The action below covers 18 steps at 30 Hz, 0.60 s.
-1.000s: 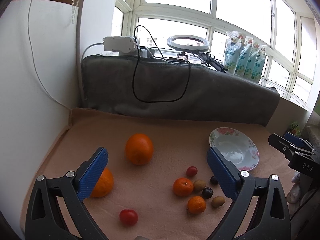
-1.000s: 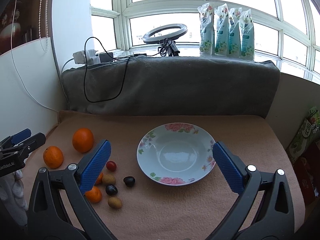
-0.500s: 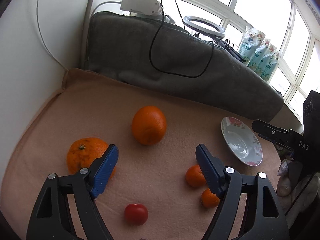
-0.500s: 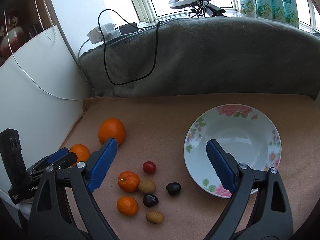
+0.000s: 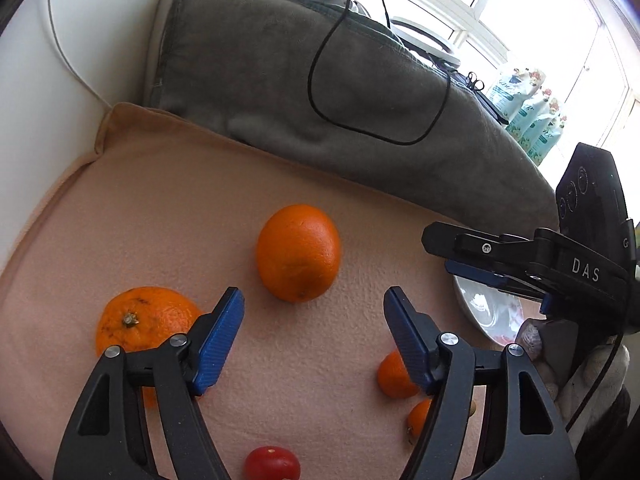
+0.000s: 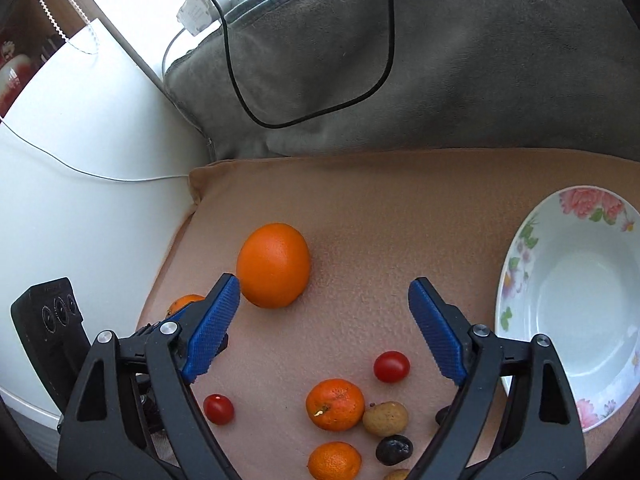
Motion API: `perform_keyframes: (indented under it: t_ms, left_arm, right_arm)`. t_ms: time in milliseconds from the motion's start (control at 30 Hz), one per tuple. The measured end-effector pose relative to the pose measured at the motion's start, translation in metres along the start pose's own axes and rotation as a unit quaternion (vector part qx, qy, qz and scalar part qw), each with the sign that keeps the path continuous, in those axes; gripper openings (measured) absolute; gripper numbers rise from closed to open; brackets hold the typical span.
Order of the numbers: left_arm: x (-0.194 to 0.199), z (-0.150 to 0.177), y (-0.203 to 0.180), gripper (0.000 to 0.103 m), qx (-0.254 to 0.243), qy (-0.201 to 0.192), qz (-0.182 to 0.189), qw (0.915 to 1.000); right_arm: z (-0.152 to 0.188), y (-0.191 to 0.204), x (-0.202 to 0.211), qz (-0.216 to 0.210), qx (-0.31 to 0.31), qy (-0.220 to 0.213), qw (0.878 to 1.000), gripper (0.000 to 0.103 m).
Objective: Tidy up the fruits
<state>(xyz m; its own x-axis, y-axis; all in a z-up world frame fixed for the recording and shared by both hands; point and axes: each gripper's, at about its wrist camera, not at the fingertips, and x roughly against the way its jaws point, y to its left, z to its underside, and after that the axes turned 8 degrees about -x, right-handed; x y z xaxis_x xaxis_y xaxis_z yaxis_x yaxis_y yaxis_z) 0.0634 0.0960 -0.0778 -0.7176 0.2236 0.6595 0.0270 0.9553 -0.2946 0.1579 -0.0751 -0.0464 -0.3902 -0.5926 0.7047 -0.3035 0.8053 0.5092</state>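
In the left wrist view, the left gripper (image 5: pixel 314 306) hangs over a peach-coloured cloth (image 5: pixel 168 216) with its blue jaws apart and nothing between them; they have just been closing. A large smooth orange (image 5: pixel 298 253) lies on the cloth just beyond the fingertips. A rougher orange with a stem (image 5: pixel 140 320) sits at the lower left, partly behind the left finger. A small tangerine (image 5: pixel 392 376) and a smaller one below it are partly hidden by the right finger, and a cherry tomato (image 5: pixel 272 463) shows at the bottom edge. At the right, the right gripper (image 5: pixel 496 268) reaches in above the rim of a white flowered bowl (image 5: pixel 480 312). A grey blanket (image 5: pixel 320 80) with a looped black cable lies behind the cloth.

In the right wrist view, the right gripper (image 6: pixel 324 312) is likewise released, empty, and has just been narrowing. The smooth orange (image 6: pixel 273 265) lies just beside its left fingertip. Nearer the camera lie two cherry tomatoes (image 6: pixel 391 366), two tangerines (image 6: pixel 335 404), a tan fruit (image 6: pixel 385 419) and a dark fruit (image 6: pixel 394 449). The empty bowl (image 6: pixel 520 264) stands at the right, well apart from the orange.
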Motion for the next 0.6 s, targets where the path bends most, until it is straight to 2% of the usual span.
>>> perform_keyframes:
  t_ms: [100,167,333,433,600]
  left_arm:
    - [-0.008,-0.002,0.003,0.071,0.002,0.010,0.001,0.9999]
    - [-0.011,-0.005,0.003,0.071,-0.001,0.011,-0.001,0.9999]
    - [-0.014,-0.009,0.005,0.070,-0.007,0.013,-0.009,0.9998]
    - [-0.019,-0.012,0.005,0.063,-0.020,0.018,-0.016,0.9995]
    - [-0.028,-0.016,-0.001,0.059,-0.056,0.025,-0.031,0.9976]
  right_arm:
    - [-0.007,0.002,-0.019,-0.011,-0.016,0.021,1.000,0.089]
    - [-0.010,0.004,-0.029,-0.014,-0.023,0.033,0.999,0.083]
    - [-0.014,0.009,-0.055,-0.027,-0.039,0.066,0.997,0.082]
    - [-0.016,0.011,-0.067,-0.033,-0.047,0.077,0.995,0.082]
    - [-0.020,0.009,-0.081,-0.040,-0.063,0.092,0.993,0.082]
